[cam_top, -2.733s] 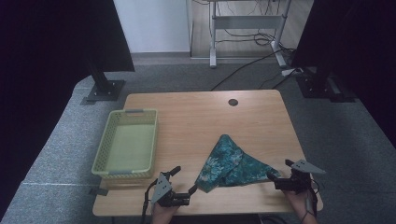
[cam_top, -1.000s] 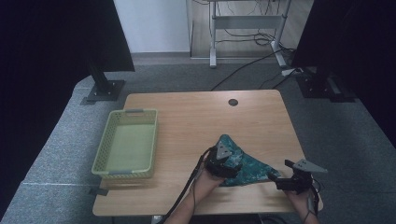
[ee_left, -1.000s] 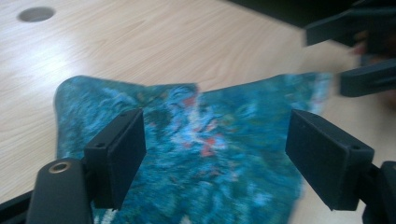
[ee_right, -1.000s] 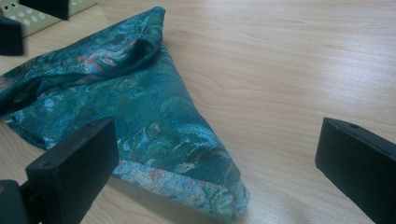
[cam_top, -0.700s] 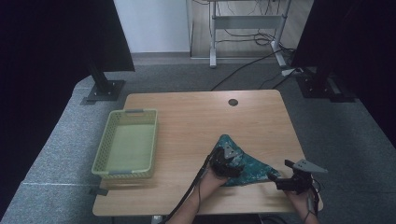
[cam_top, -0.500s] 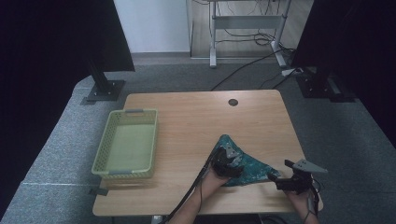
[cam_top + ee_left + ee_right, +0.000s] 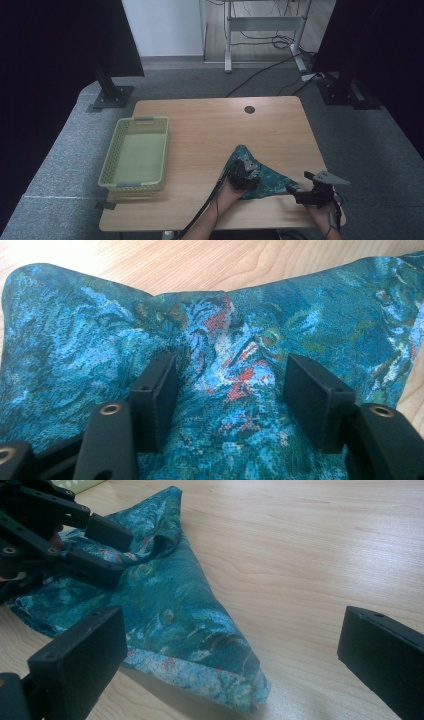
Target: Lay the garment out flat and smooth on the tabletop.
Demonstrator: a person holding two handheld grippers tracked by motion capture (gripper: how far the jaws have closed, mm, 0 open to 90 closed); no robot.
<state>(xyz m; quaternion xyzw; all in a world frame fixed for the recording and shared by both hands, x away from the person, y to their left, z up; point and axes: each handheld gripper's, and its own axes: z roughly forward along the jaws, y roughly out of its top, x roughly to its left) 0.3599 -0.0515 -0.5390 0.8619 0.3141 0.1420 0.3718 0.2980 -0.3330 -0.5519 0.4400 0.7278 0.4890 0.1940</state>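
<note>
A teal patterned cloth [image 7: 267, 175] lies crumpled on the front right of the wooden table [image 7: 210, 125]. My left gripper [image 7: 243, 173] points down onto its middle. In the left gripper view the cloth [image 7: 225, 335] bulges up between the jaws of that gripper [image 7: 227, 375]. These have just been closing but still stand apart, not pinching it. My right gripper [image 7: 292, 191] rests at the cloth's right corner, open wide. In the right gripper view the cloth's corner [image 7: 235, 690] lies between the jaws [image 7: 232, 640], and the left gripper [image 7: 75, 535] shows at the far left.
A pale green mesh basket [image 7: 165, 145] stands empty on the table's left side. A dark round grommet [image 7: 249, 109] sits near the far edge. Cables trail from both grippers over the front edge.
The left hand came from the table's front edge onto the cloth, then sank a little into it, and the cloth's left part has gathered inward. The right gripper has stayed put.
</note>
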